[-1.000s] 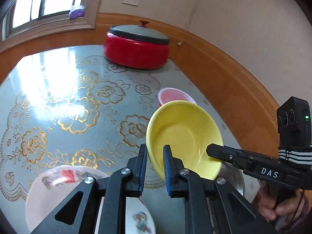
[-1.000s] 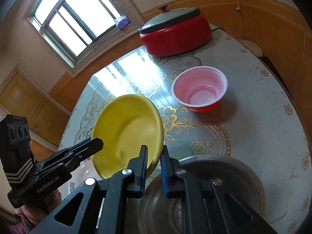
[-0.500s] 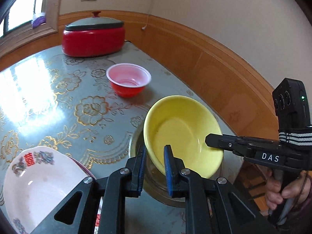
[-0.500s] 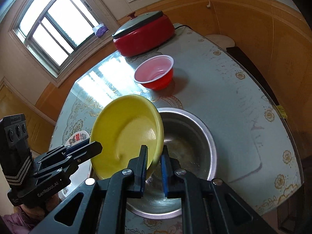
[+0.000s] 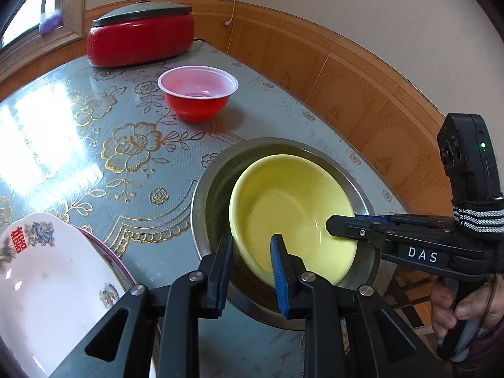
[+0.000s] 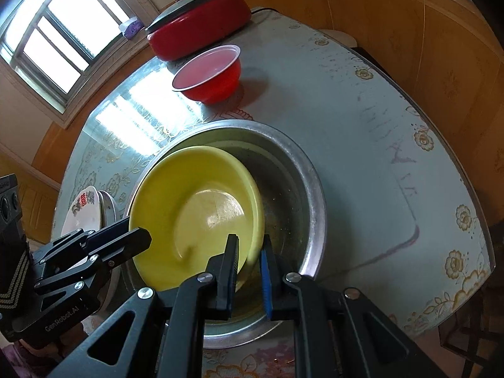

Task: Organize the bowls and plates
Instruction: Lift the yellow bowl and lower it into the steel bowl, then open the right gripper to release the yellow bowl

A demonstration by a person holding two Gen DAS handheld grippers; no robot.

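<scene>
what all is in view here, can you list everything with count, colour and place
yellow bowl: 1, yellow, tilted inside the metal basin
metal basin: 1, silver, near table edge
red bowl: 1, red with white rim, beyond the basin
electric pot: 1, red with grey lid, far end of table
patterned plate: 1, white, left of basin
table: 1, pale floral cover
left hand-held gripper: 1, black, jaws opening, bowl rim between them
right hand-held gripper: 1, black, closed on opposite bowl rim
hand: 1, holding right gripper's handle
</scene>
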